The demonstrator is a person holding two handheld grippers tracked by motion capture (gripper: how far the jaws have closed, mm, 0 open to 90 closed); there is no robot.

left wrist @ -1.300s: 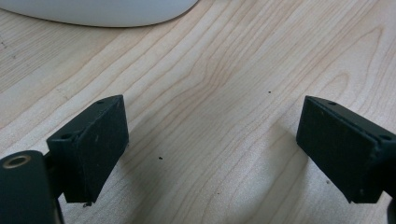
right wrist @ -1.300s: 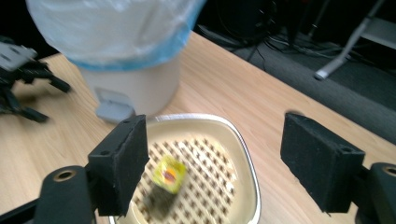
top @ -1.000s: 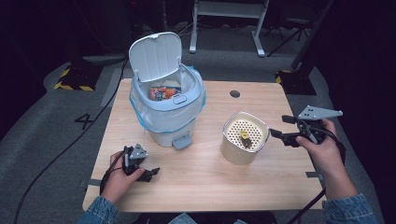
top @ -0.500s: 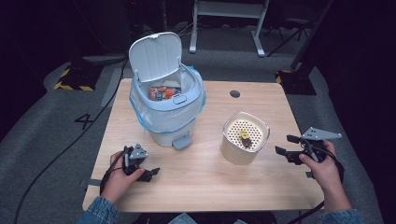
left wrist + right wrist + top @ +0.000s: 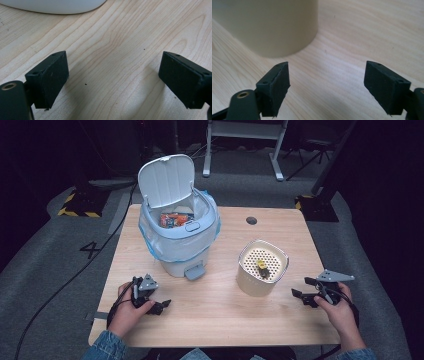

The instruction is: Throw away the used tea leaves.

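A white pedal bin [image 5: 177, 240] with a blue liner stands at the table's back left, lid up, with an orange and blue packet [image 5: 172, 219] inside. To its right stands a cream container [image 5: 262, 275] with a perforated top, on which a small yellow and black object [image 5: 262, 266] lies. My left gripper [image 5: 160, 306] rests open on the wood in front of the bin, nothing between its jaws [image 5: 113, 72]. My right gripper [image 5: 301, 287] sits low, right of the cream container [image 5: 269, 25]. Its jaws have just been opening and stand open [image 5: 327, 80] with only bare wood between them.
The wooden table [image 5: 220, 320] has a round cable hole [image 5: 251, 220] at the back. The bin's white base [image 5: 55, 5] lies just beyond my left gripper. A metal stand [image 5: 245, 140] and dark floor lie behind the table. A cable runs off the left side.
My right gripper has come down from beside the container's rim to just above the table near the right edge, and its jaws stand wider. The left gripper has not moved.
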